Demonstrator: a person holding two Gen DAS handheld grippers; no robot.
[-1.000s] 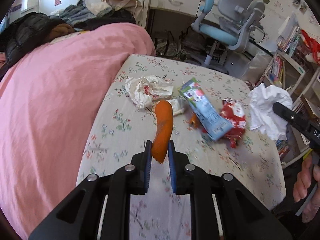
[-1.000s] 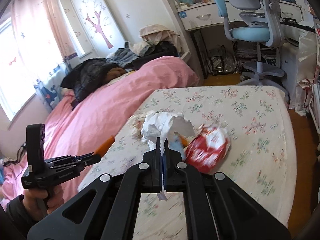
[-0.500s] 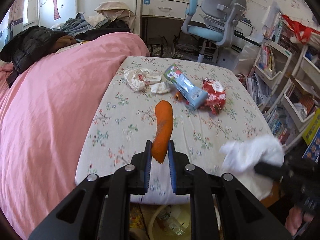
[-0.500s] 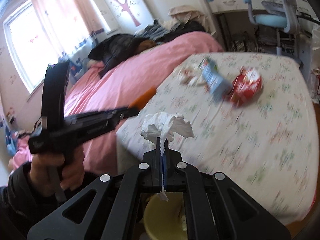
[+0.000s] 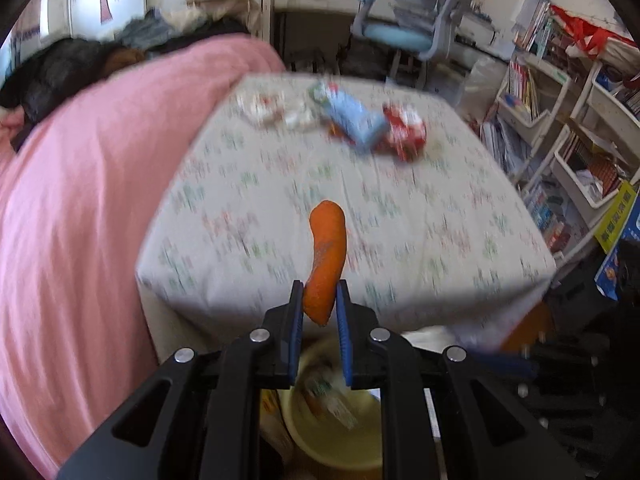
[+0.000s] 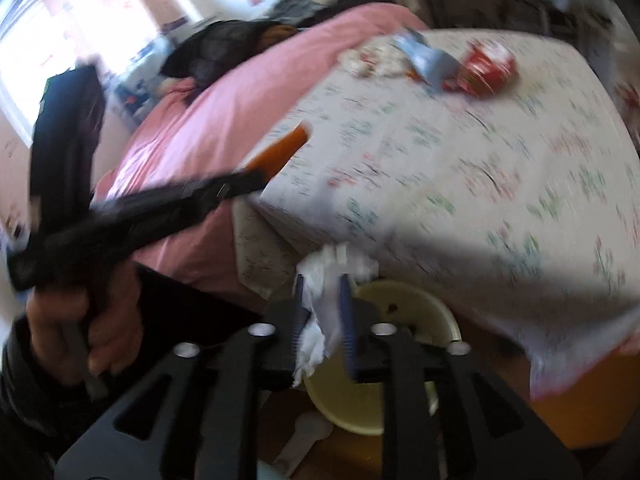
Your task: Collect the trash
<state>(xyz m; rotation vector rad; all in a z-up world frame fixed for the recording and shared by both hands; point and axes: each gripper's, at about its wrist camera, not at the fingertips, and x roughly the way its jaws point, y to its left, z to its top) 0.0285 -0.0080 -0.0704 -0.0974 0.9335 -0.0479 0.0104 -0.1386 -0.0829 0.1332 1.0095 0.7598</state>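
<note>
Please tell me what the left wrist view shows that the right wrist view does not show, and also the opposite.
Only the left wrist view shows the bookshelves beside the bed and the left gripper shut on the orange peel from close.

Only the right wrist view shows the hand holding the left gripper, the bright window, and the right gripper, its jaws opening with the white tissue between them.

Both show the yellow bin below, the floral sheet, the pink blanket, the blue wrapper and the red wrapper.

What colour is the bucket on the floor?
Pale yellow. The bucket shows best in the right wrist view, below the bed's edge.
</note>
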